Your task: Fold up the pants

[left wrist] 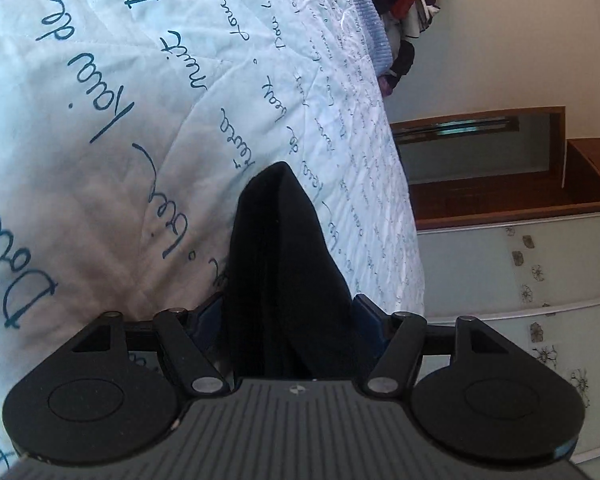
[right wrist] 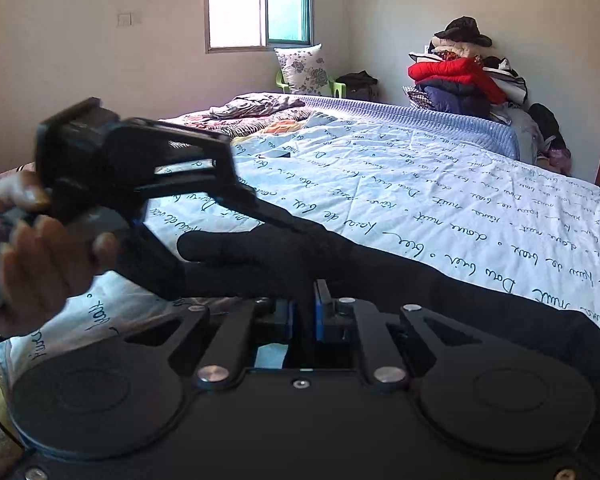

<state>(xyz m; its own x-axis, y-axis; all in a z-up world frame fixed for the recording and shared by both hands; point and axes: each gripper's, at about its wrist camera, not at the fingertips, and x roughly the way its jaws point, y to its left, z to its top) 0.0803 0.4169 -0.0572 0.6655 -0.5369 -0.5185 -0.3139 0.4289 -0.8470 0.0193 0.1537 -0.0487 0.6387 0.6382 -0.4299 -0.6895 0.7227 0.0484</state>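
**Black pants gripped at one end, second grip unsettled**

Black pants (right wrist: 380, 272) lie stretched across the white script-printed quilt (right wrist: 440, 200) on the bed, near its front edge. Right gripper (right wrist: 310, 312) is pressed together, pinching a thin fold of the fabric between its blue pads. Left gripper (left wrist: 288, 312) stands spread, with a bunched ridge of pants (left wrist: 284, 264) between the jaws; the fabric fills most of the gap, but whether the pads press on it cannot be told.

Risks (judgement): if the left claw lifts without biting, its end drops and the fold goes crooked. The right pinch is thin, so a hard pull could slip the cloth out. The pants sit near the bed edge, so slack could slide off.

Right wrist view shows the person's hand (right wrist: 40, 256) carrying the left tool, the window (right wrist: 260, 4) and the clothes pile (right wrist: 464, 76). Left wrist view alone shows the left jaw gap, and the wooden floor (left wrist: 512, 196) beside the bed.
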